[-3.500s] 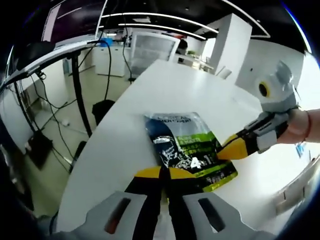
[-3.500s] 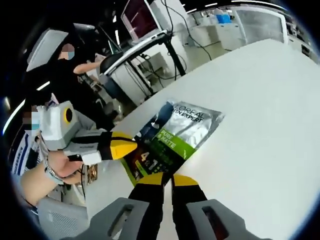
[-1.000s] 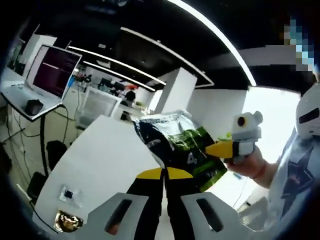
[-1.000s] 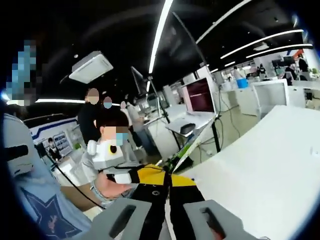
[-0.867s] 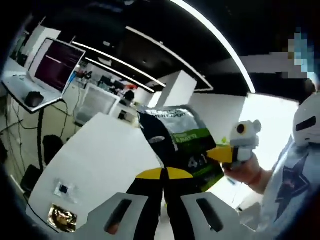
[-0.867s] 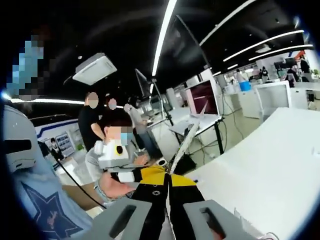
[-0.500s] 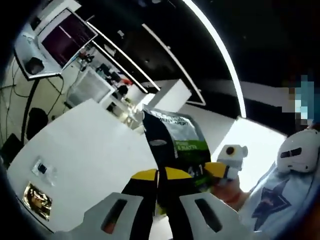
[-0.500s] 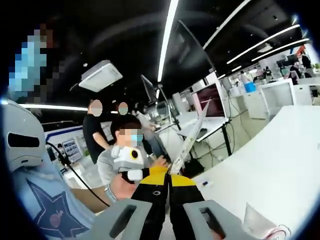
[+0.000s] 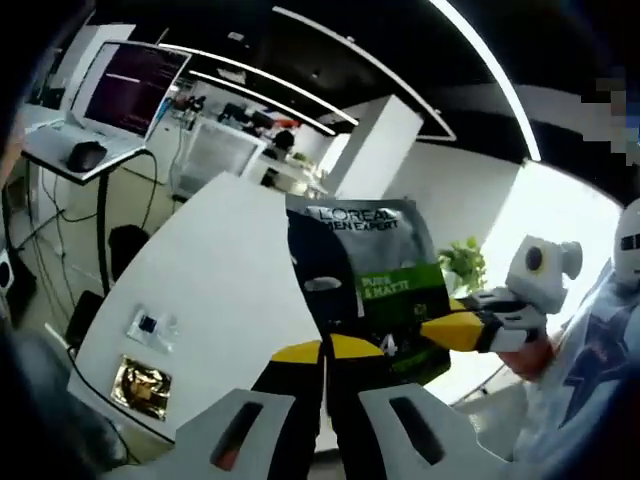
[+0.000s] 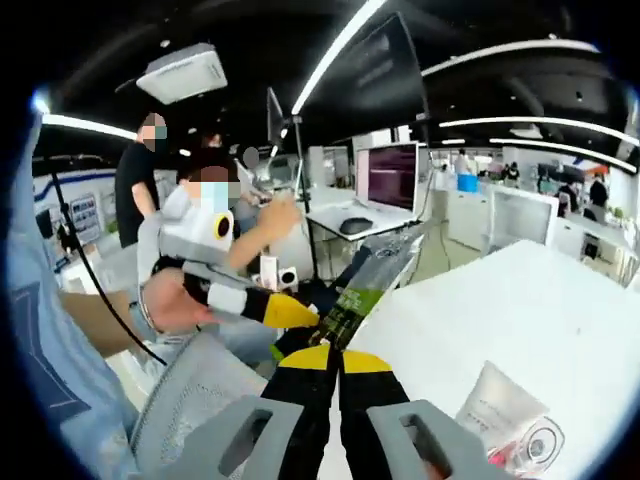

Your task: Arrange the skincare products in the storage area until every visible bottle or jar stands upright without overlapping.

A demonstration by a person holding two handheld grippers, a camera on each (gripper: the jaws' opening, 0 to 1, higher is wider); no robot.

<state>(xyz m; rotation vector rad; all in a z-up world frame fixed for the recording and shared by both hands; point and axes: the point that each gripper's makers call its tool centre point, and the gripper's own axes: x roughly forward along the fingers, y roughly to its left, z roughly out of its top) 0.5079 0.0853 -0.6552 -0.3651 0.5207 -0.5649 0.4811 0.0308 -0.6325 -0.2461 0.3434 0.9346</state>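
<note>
A white table (image 9: 215, 270) carries a gold packet (image 9: 141, 386) beside a clear sachet (image 9: 150, 325).

In the left gripper view, the lower edge of the black, silver and green foil pouch (image 9: 365, 290) is hidden behind the closed yellow tips of the left tool (image 9: 325, 350), and its lower right corner sits behind the right tool (image 9: 440, 330). Small print on its lower half is too blurred to read. At the lower left, the clear sachet (image 9: 150, 325) and the gold foil sachet (image 9: 140, 387) on the white worktop (image 9: 200, 280) are too small to identify. In the right gripper view, the pouch (image 10: 365, 285) shows nearly edge-on, its face mostly unseen, and the white tube (image 10: 500, 405) at the lower right is cut off by the frame edge.
</note>
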